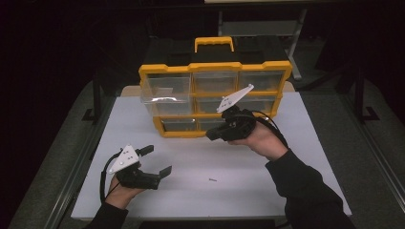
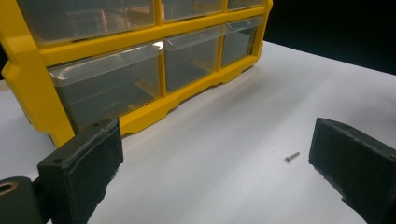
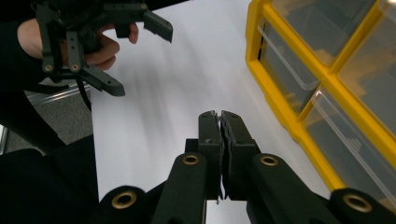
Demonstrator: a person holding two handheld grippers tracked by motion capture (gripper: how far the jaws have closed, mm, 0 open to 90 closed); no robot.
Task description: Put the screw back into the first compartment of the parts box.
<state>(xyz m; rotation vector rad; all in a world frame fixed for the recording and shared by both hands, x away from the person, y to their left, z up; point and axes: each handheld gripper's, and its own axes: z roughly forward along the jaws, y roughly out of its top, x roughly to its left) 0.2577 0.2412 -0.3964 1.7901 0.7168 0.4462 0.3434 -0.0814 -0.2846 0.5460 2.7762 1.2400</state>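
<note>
Fingers of the right gripper [image 3: 219, 116] are pressed together with nothing visible between them; seen from above, this gripper [image 1: 212, 135] is held off the tabletop [image 1: 296, 143] just in front of the bottom row of the yellow drawer organizer [image 1: 215, 67], which stands upright at the far middle of the white surface. The left gripper [image 1: 160, 160] sits low near the front left corner, its fingers spread wide apart and holding nothing. A small screw [image 1: 212, 180] lies alone on the tabletop between the two hands, nearer the front edge; from above it is only a dark speck. The left gripper view gives it more clearly, the screw [image 2: 292, 157] lying flat just inside the right-hand finger [image 2: 355, 172], touching neither. That view also shows the organizer's clear drawers [image 2: 107, 88] close up. The right gripper view shows the open left gripper [image 3: 135, 56] from the far side.
</note>
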